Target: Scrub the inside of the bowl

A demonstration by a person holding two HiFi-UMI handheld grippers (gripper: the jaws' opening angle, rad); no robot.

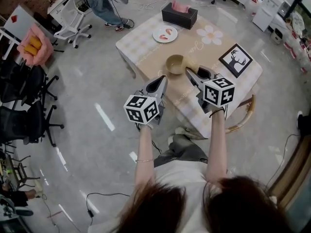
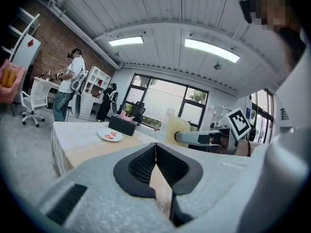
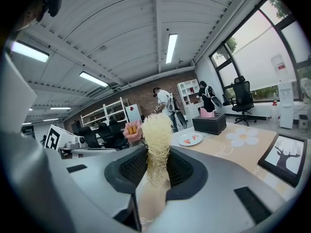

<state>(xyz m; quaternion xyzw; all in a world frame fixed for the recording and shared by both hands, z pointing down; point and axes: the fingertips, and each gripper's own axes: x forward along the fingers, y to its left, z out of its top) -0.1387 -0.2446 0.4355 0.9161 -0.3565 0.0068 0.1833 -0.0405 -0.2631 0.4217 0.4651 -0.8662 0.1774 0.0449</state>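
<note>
Left gripper (image 2: 155, 145) clenched, nothing between its jaws. Right gripper (image 3: 156, 165) grasps a loofah scrubber (image 3: 156, 132). Bowl (image 1: 176, 64) stands on the table (image 1: 141, 45), just ahead of both claws

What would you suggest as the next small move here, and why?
Probably open the left gripper and bring it to the near rim of the bowl to steady it. The left gripper is shut and empty, the bowl stands free on the table, and the right gripper is shut on the loofah scrubber, ready to scrub.
</note>
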